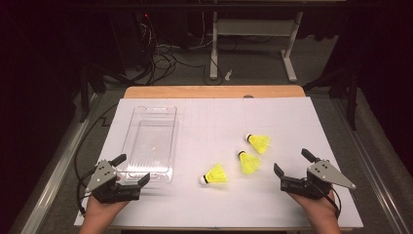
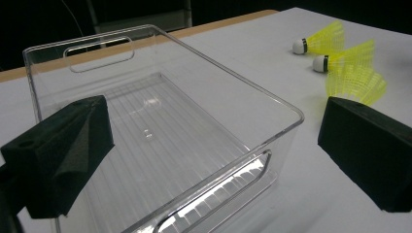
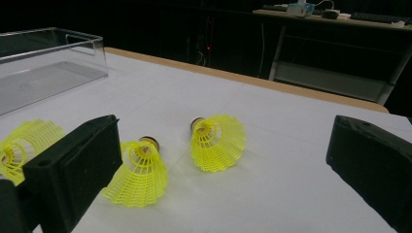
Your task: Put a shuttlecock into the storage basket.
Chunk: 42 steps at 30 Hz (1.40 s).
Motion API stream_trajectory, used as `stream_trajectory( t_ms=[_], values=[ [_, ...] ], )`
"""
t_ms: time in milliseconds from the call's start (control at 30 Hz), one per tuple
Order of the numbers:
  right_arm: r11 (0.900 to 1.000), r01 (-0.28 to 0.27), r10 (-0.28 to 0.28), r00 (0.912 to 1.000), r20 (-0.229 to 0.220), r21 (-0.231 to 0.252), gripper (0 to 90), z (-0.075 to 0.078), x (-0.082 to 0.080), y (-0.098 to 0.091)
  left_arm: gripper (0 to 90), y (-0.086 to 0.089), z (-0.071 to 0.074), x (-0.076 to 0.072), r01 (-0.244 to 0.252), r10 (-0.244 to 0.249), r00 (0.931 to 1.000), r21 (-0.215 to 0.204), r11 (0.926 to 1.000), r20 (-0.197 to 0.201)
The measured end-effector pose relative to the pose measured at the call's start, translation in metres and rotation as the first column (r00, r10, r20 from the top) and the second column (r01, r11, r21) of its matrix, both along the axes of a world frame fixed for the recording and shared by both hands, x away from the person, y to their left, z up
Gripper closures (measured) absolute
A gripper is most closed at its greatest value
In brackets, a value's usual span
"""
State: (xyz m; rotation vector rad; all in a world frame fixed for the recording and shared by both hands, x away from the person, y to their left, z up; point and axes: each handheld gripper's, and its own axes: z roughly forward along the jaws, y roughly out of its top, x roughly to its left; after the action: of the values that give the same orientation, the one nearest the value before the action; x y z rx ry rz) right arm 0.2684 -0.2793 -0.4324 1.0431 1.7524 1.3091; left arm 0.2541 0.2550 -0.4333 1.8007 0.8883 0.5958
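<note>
- Yellow shuttlecocks [image 3: 217, 143] lie just ahead of the right gripper [image 1: 291, 168], its jaws apart and empty.
- Left gripper [image 1: 132, 169], jaws apart, faces the clear bin [image 2: 160, 121]; that close view reveals handle slots.

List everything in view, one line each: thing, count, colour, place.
shuttlecocks: 3, yellow with white tips, lying on the right half of the table.
bin: 1, clear plastic, empty, left half of the table.
table: 1, white top, wooden far edge.
desk frame: 1, white, on the floor behind.
cables: several, dark, floor behind.
left tool: 1, black, open, at the bin's near end.
right tool: 1, black, open, near the shuttlecocks.
</note>
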Motion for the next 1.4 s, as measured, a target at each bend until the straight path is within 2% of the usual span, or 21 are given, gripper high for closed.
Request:
stream_trajectory(
  t_ms=[200, 533, 800, 1000, 1267, 1400],
  values=[
    [1.0, 0.0, 0.0, 1.0, -0.002, -0.004, 0.0, 0.0, 0.0, 0.0, 0.7, -0.001, 0.0, 0.001, 0.003, -0.002, 0.9996, 0.008, 1.0, -0.027],
    [1.0, 0.0, 0.0, 1.0, -0.004, -0.007, 0.0, 0.0, 0.0, 0.001, 0.7, -0.002, -0.001, 0.002, 0.004, -0.004, 0.9993, 0.013, 0.9999, -0.038],
    [0.9998, 0.002, -0.003, 0.9993, -0.037, -0.018, 0.0, -0.002, 0.002, 0.003, 0.7, 0.001, 0.004, 0.003, -0.008, 0.009, 0.9981, 0.015, 0.9999, -0.061],
    [0.9994, -0.001, 0.0, 0.9992, -0.041, -0.033, 0.0, 0.0, 0.003, 0.007, 0.7, 0.002, 0.005, 0.006, -0.008, 0.009, 0.9966, 0.014, 0.9999, -0.081],
    [0.9991, -0.004, 0.002, 0.9983, -0.058, -0.042, 0.0, -0.002, 0.003, 0.006, 0.7, -0.001, 0.008, 0.008, -0.001, 0.008, 0.9937, 0.059, 0.9983, -0.112],
    [0.9991, -0.006, 0.004, 0.9983, -0.059, -0.043, 0.0, -0.003, 0.002, 0.004, 0.7, -0.001, 0.01, 0.01, -0.008, 0.016, 0.9909, 0.062, 0.998, -0.133]
  ],
)
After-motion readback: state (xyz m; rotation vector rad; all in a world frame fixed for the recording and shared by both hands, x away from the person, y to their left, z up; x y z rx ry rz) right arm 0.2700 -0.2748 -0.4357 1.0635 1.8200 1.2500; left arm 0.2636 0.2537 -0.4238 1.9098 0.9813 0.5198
